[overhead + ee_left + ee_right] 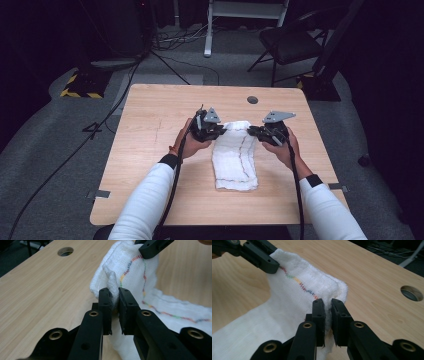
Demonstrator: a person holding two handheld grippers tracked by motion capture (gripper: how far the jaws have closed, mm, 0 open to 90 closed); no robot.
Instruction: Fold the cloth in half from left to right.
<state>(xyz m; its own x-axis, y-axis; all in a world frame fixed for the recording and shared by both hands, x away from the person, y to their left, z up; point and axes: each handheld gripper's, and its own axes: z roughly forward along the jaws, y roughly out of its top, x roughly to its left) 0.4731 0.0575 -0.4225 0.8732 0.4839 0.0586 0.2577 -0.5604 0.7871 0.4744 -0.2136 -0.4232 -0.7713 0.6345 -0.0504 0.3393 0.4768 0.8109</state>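
Observation:
A white woven cloth (234, 160) with a multicoloured zigzag stitch line lies folded in the middle of the wooden table (150, 120). Its far end is lifted off the surface. My left gripper (220, 131) is shut on the far left corner of the cloth (125, 270), with the fabric pinched between its black pads (105, 302). My right gripper (251, 131) is shut on the far right corner of the cloth (294, 297), the pads (338, 312) pressing the folded edge. The near part of the cloth rests flat on the table.
A round cable hole (252, 100) sits in the table near its far edge. Beyond the table stand a black chair (290, 45), a white frame leg (208, 30) and cables on the grey floor. Bare table surface lies to the left and right of the cloth.

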